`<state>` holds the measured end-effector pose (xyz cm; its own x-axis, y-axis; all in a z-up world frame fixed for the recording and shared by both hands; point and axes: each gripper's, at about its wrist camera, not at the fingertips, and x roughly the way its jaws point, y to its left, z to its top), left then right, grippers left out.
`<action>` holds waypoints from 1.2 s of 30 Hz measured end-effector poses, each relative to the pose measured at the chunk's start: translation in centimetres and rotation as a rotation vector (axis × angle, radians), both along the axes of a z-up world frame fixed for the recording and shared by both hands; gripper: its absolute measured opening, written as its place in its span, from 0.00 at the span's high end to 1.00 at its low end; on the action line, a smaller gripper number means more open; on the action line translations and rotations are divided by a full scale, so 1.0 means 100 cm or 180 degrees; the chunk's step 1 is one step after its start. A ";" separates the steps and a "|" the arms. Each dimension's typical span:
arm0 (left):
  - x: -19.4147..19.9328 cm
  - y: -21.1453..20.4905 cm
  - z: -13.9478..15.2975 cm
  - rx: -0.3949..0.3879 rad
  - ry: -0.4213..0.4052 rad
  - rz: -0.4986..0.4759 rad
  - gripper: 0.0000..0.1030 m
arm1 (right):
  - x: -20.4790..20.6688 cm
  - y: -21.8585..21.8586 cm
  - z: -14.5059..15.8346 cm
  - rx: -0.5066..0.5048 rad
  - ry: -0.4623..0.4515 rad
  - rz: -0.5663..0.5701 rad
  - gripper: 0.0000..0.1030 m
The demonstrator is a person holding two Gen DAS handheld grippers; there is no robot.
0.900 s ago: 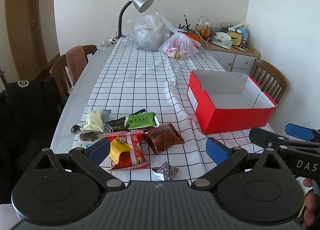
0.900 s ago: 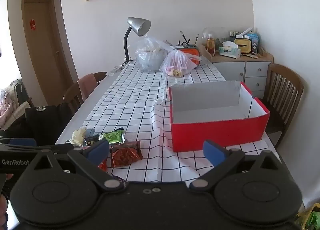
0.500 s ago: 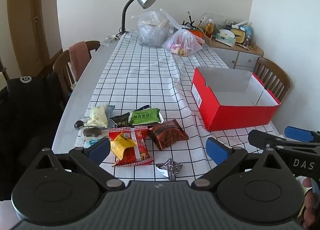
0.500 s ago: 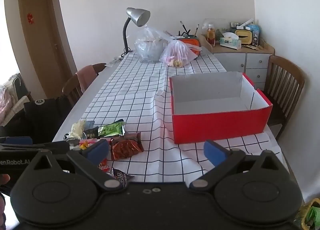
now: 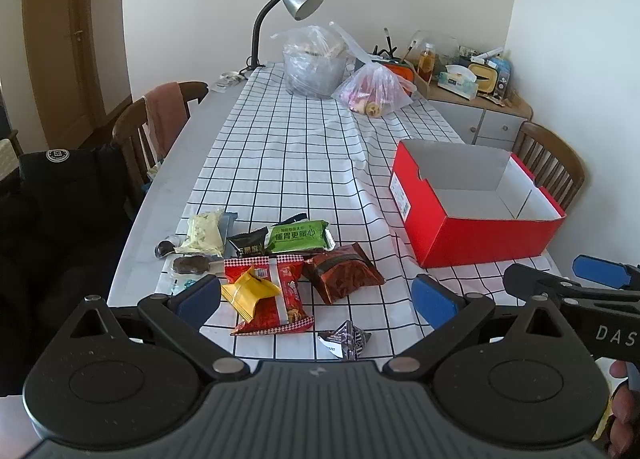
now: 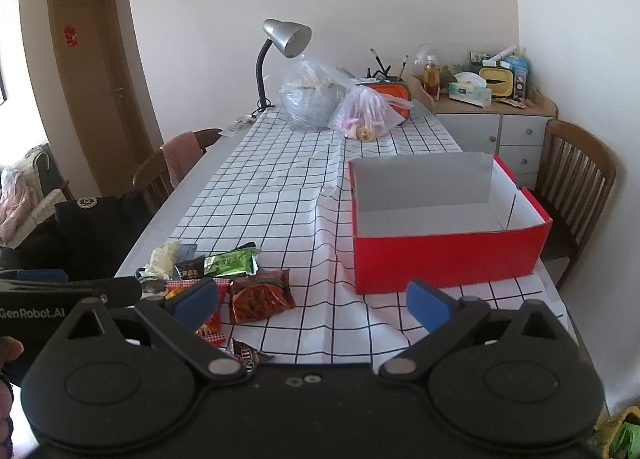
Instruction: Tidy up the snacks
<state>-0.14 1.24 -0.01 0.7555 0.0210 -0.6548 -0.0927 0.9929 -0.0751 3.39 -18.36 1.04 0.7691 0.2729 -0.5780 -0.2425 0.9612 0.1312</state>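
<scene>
Snacks lie in a loose cluster near the front left of the surface (image 5: 280, 163), which is covered by a white cloth with a black grid. We note a green foil packet (image 5: 300, 236), a brown crinkled packet (image 5: 344, 271) just beside it, a red packet (image 5: 276, 299) with a small yellow packet (image 5: 250, 293) lying on top, a pale yellow packet (image 5: 202, 233) at the far left, and a small dark wrapped candy (image 5: 346, 339) nearest us. The open red cardboard box with white inside (image 5: 476, 219) sits well apart to the right; nothing shows in it.

Left hand-held gripper (image 5: 318, 297): blue pads spread wide, nothing between them, hovering above the cluster. Right hand-held gripper (image 6: 314, 301): equally wide, holding nothing, facing the box's near wall.

Far end: grey desk lamp (image 5: 298, 3), two clear plastic bags (image 5: 316, 63).
</scene>
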 end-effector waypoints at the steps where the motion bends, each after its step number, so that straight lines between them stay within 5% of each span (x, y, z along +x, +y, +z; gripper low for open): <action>1: 0.000 0.000 0.000 -0.0001 -0.0002 0.0002 0.01 | 0.000 0.000 0.000 0.0001 -0.0003 0.0006 0.02; 36: 0.003 0.005 0.003 -0.0020 -0.0020 0.0027 0.01 | 0.002 0.008 0.009 -0.0026 -0.0052 0.0116 0.02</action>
<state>0.19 1.73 0.32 0.7593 0.0233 -0.6503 -0.1006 0.9915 -0.0820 3.54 -17.54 1.90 0.7680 0.2963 -0.5677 -0.2794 0.9527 0.1192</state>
